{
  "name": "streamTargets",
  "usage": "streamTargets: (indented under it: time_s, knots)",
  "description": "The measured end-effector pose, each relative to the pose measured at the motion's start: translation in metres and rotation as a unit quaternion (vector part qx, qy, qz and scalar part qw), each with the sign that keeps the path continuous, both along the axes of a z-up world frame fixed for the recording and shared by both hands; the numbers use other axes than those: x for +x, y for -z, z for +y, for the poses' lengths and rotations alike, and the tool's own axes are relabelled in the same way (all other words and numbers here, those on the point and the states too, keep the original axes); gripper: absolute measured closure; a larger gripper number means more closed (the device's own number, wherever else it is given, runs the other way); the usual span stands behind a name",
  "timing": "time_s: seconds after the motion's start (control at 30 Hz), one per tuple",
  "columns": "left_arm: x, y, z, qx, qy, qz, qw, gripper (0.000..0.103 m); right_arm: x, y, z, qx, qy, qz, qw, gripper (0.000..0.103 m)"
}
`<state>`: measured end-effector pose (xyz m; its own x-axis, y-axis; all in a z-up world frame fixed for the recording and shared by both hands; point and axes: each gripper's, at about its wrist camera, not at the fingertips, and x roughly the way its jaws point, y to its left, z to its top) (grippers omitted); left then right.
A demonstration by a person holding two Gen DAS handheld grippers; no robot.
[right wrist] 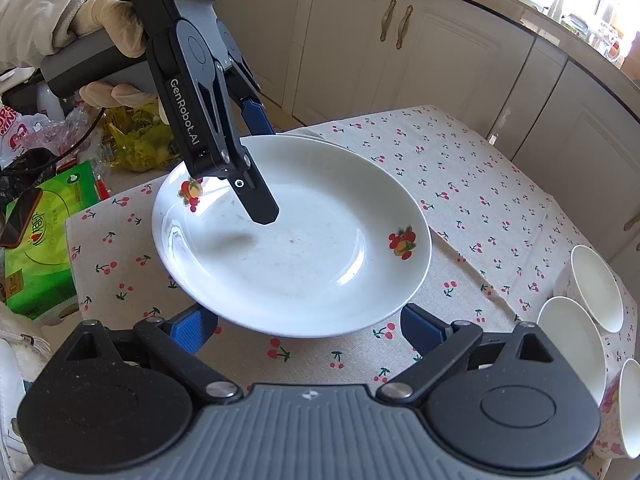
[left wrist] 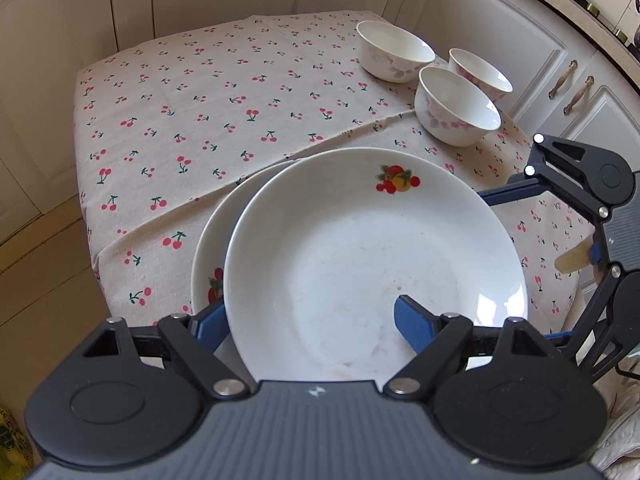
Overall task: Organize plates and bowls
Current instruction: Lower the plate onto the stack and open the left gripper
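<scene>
A white plate (left wrist: 360,248) with fruit decals hangs tilted just above a second plate (left wrist: 208,256) on the cherry-print cloth. My left gripper (left wrist: 314,324) is shut on its near rim, one blue finger inside the dish and the other under the rim. In the right wrist view the left gripper (right wrist: 264,172) comes in from the upper left, held by a gloved hand (right wrist: 112,16), above the plate (right wrist: 304,264). The lower plate (right wrist: 304,133) peeks out behind it. My right gripper (right wrist: 308,332) stands open, its fingers spread beneath the plate's other rim without pressing on it. Three white bowls (left wrist: 456,108) stand upright.
The bowls (right wrist: 568,344) cluster at the table's right edge, close to the cabinet doors (left wrist: 520,40). A green box (right wrist: 44,240) and plastic bags lie off the table's left end. The cloth (left wrist: 200,100) beyond the plates is bare.
</scene>
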<state>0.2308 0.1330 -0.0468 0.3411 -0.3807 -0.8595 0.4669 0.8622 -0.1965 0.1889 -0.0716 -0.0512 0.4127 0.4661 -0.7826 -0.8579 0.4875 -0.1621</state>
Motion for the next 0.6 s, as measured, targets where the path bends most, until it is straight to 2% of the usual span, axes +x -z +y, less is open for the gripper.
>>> streamTargets:
  time_s: [0.6]
  knots:
    - [-0.003, 0.001, 0.012, -0.045, -0.028, 0.004, 0.9986, 0.016, -0.001, 0.002, 0.005, -0.014, -0.002, -0.008, 1.0, 0.001]
